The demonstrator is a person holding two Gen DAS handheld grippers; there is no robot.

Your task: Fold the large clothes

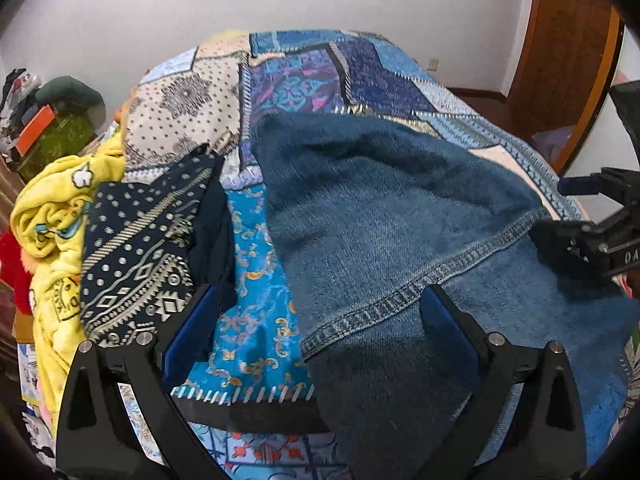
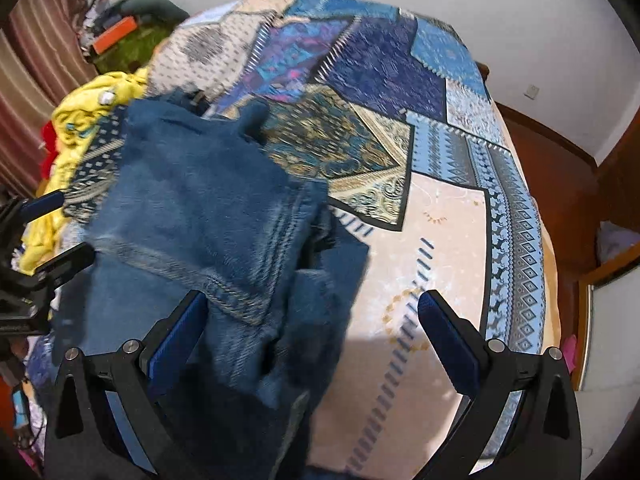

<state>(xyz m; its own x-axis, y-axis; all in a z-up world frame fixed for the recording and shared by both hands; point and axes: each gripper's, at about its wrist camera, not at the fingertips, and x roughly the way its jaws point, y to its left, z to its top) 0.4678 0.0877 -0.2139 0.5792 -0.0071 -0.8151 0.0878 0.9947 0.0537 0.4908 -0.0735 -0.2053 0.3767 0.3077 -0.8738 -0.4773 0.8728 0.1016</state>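
Observation:
A large pair of blue denim jeans lies spread on the patchwork bedspread, with a stitched hem running across the left wrist view. It also shows in the right wrist view, bunched and folded over itself. My left gripper is open above the jeans' near edge, holding nothing. My right gripper is open above the jeans' right edge, holding nothing. The right gripper also shows at the right edge of the left wrist view.
The bed is covered by a blue and cream patchwork bedspread. A pile of clothes lies on its left: a dark patterned garment, a yellow cartoon blanket, something red. A wooden door stands at the right.

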